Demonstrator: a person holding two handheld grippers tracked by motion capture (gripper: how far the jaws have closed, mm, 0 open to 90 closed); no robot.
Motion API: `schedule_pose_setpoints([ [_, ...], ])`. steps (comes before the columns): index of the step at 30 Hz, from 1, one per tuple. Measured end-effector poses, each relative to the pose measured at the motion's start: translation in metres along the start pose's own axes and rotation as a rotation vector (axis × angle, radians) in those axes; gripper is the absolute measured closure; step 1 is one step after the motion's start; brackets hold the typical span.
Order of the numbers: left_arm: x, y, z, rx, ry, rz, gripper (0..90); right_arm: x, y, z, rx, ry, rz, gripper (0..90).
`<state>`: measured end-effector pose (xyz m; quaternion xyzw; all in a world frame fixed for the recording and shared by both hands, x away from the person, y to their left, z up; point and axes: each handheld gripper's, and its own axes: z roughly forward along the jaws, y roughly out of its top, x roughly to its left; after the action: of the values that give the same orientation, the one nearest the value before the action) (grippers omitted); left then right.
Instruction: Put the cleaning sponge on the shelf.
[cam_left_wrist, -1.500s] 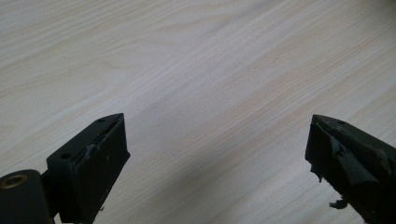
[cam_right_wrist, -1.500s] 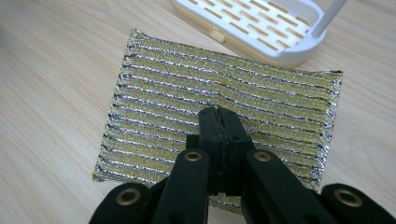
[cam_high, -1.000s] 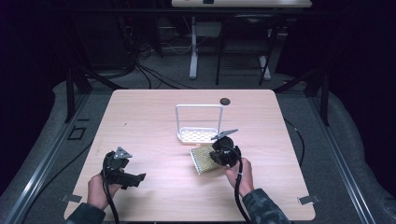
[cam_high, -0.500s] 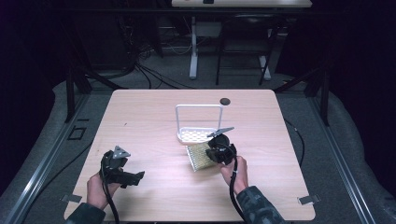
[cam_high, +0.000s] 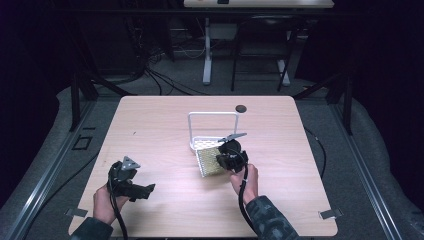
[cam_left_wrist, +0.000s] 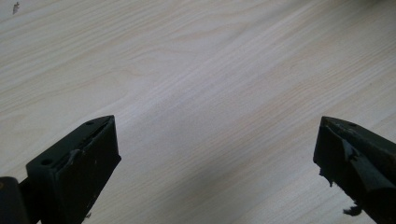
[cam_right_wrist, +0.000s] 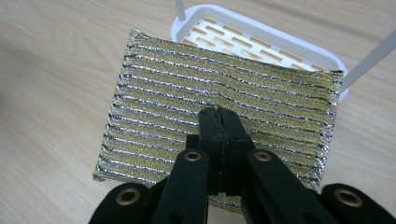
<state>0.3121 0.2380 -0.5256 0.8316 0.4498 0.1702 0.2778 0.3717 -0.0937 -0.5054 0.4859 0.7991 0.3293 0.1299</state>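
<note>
A gold and silver scouring sponge (cam_high: 207, 162) (cam_right_wrist: 187, 88) lies by the near side of a white slotted rack (cam_high: 200, 144) (cam_right_wrist: 261, 32) with a tall wire handle. In the right gripper view the sponge's far edge overlaps the rack's rim. My right gripper (cam_high: 220, 161) (cam_right_wrist: 218, 112) is shut, its jaws pressed together, with the tips on the middle of the sponge's top face. No sponge material shows between the jaws. My left gripper (cam_high: 145, 190) (cam_left_wrist: 217, 144) stands open over bare wood at the near left, with nothing between its fingers.
A small dark round thing (cam_high: 241, 108) sits near the table's far edge. The light wooden table (cam_high: 310, 150) has bare wood to the left and right of the rack. Dark floor, cables and frame legs surround it.
My right gripper and the sponge have shifted a little to the left and toward the rack. The left gripper has kept still.
</note>
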Motion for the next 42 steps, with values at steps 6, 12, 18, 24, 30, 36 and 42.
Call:
schedule_pose_setpoints([
  [6, -0.001, 0.0, 0.0, 0.004, -0.001, 0.003, 0.1, -0.001, 0.005, 0.008, -0.007, -0.002, 0.042, 90.0],
  [12, -0.002, 0.001, 0.0, -0.002, -0.01, 0.014, 0.0, -0.002, 0.01, 0.015, -0.048, -0.024, 0.079, 90.0],
  [18, -0.002, 0.001, 0.0, -0.006, -0.009, 0.014, 0.0, -0.002, 0.015, 0.02, -0.07, -0.053, 0.1, 90.0],
  [24, -0.001, 0.001, 0.0, -0.007, -0.009, 0.014, 0.0, 0.0, 0.022, 0.026, -0.093, -0.084, 0.124, 90.0],
  [30, -0.002, 0.001, 0.0, -0.012, -0.007, 0.016, 0.0, 0.003, 0.028, 0.032, -0.106, -0.109, 0.142, 90.0],
  [36, -0.001, 0.001, -0.001, -0.011, -0.012, 0.015, 0.0, 0.004, 0.033, 0.037, -0.102, -0.142, 0.154, 90.0],
  [42, -0.002, 0.002, -0.001, -0.015, -0.013, 0.013, 0.0, 0.004, 0.034, 0.046, -0.099, -0.162, 0.165, 90.0],
])
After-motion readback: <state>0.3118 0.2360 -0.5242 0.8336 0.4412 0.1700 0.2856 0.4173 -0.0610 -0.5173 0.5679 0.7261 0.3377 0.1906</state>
